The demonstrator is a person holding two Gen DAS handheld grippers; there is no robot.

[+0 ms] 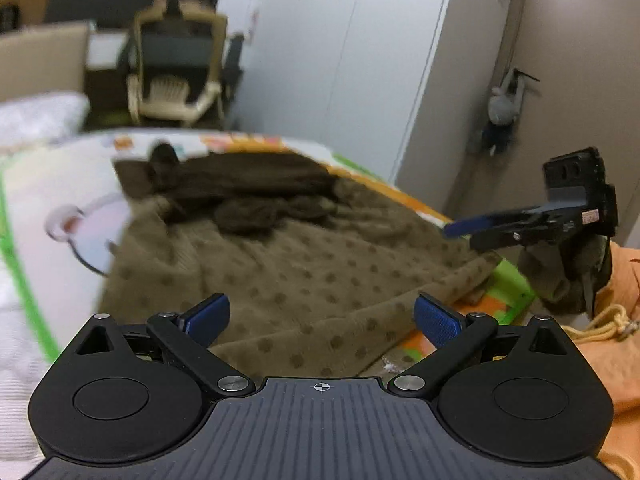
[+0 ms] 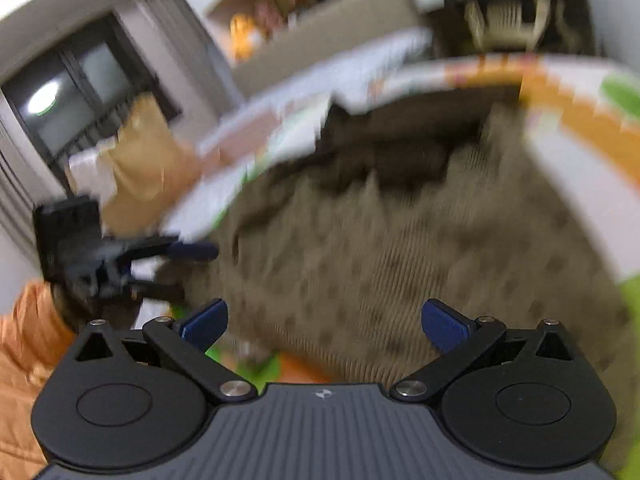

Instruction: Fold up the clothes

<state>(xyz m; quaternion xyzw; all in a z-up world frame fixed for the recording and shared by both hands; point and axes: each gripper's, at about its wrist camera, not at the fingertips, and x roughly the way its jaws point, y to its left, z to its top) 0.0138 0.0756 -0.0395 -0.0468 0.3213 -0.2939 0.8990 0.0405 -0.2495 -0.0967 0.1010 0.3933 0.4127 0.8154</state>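
An olive-brown knit garment with darker dots (image 1: 304, 272) lies spread on a colourful play mat (image 1: 52, 184), with a dark brown part (image 1: 240, 184) bunched at its far end. My left gripper (image 1: 322, 320) is open and empty just above the garment's near edge. My right gripper (image 1: 448, 230) shows at the right of the left wrist view, above the garment's right side. In the blurred right wrist view my right gripper (image 2: 324, 322) is open and empty over the garment (image 2: 400, 248), and the left gripper (image 2: 200, 252) shows at the left.
The mat has green and orange borders (image 1: 508, 292). An orange sleeve (image 1: 616, 352) is at the right. A beige chair (image 1: 176, 76), a white wardrobe (image 1: 340, 52) and a door (image 1: 572, 60) stand beyond the mat. White bedding (image 1: 36, 116) lies at far left.
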